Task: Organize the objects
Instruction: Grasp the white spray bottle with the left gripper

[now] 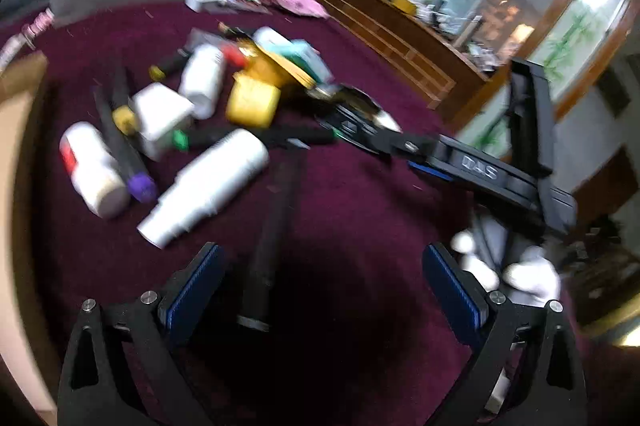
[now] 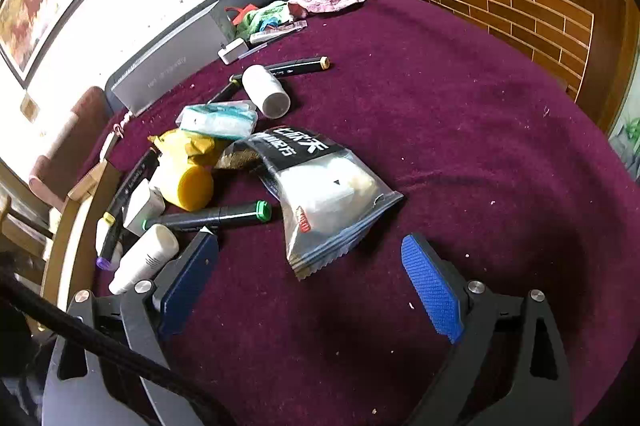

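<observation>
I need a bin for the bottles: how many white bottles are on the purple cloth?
3. A short bottle lies by the brown-tipped marker, a long bottle by the green-capped marker, and a red-labelled bottle beside the purple-capped marker. The pile may hide more.

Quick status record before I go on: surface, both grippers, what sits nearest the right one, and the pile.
surface: maroon tablecloth
left gripper: open, empty
right gripper: open, empty
nearest right gripper: clear snack bag, lying flat just ahead of the jaws
pile: yellow cup, green-capped marker, white bottle, tissue pack
</observation>
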`<state>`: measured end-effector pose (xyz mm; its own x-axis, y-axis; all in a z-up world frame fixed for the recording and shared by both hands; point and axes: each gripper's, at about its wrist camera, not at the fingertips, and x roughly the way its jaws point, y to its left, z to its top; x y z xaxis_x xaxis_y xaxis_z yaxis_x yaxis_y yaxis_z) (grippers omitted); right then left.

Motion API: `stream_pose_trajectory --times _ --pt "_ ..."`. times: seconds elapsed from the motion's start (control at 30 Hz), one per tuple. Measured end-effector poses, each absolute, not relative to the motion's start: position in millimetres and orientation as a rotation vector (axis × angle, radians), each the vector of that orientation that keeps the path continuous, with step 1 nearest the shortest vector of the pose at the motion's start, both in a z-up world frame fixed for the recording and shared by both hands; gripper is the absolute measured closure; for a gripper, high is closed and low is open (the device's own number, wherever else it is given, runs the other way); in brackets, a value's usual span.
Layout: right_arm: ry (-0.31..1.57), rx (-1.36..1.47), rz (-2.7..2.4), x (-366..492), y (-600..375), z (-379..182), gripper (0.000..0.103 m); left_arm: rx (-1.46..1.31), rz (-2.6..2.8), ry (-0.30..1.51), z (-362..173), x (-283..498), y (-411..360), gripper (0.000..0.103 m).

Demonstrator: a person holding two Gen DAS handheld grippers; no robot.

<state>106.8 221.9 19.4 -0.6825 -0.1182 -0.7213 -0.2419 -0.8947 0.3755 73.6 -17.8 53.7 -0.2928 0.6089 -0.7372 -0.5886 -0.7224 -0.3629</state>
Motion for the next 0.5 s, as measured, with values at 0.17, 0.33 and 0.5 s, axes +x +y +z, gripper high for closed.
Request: stream_pose_trajectory --times 0.17,0.33,0.5 --pt "0.71 -1.229 2.736 107.0 223.9 19.1 0.009 -1.168 2.207 0.176 56.8 61.9 -18.5 0.014" --pt "0.745 -1.23 2.727 107.6 227.6 18.2 0.009 -1.169 2.184 0.39 47.9 50.0 -2.9 0.034" --pt "0.763 -1.243 2.722 106.7 229.0 16.7 0.009 -1.223 2.09 0.45 35.2 36.7 18.2 0.065"
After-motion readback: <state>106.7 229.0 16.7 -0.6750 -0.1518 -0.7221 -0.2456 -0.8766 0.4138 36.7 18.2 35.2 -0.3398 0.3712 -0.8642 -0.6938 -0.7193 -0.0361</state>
